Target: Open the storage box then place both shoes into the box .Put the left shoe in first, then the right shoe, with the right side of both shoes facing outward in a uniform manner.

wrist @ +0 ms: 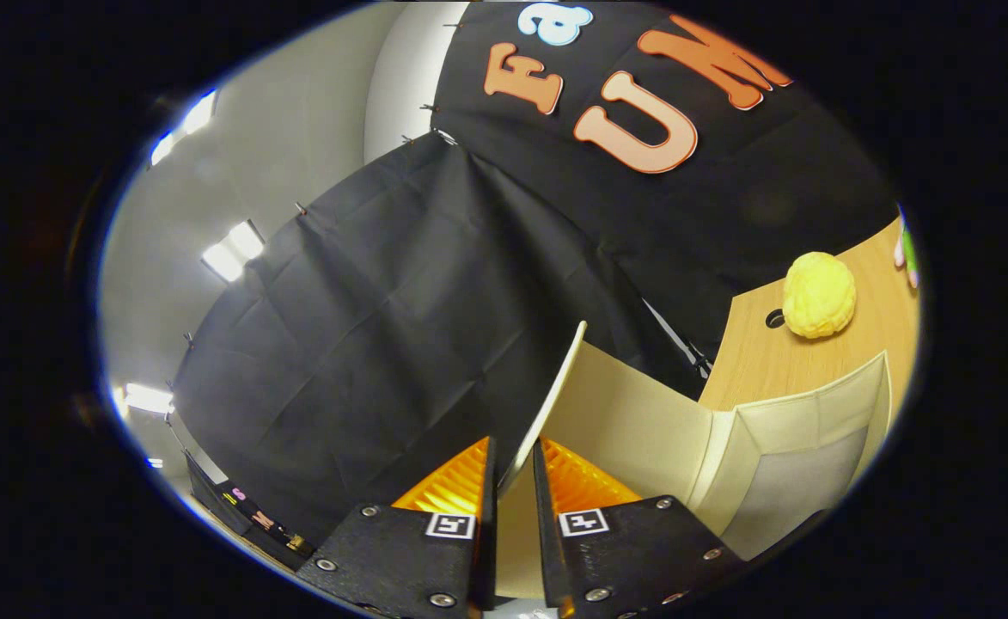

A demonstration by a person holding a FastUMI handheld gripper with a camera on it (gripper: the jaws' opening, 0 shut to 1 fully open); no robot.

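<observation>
The storage box's cream lid (641, 413) stands raised on edge, its thin rim (555, 387) running up from between my fingers. My gripper (512, 460) is shut on that lid edge, one finger on each face. The lid's inner face and a folded side flap (813, 430) spread to the right of the fingers. The box body and the shoes are hidden from here.
A wooden tabletop (761, 361) lies beyond the lid to the right, with a dark round hole (775, 319) in it. A yellow bumpy ball-like thing (819, 295) rests beside the hole. Black booth cloth hangs behind, with a pale ceiling and lights to the left.
</observation>
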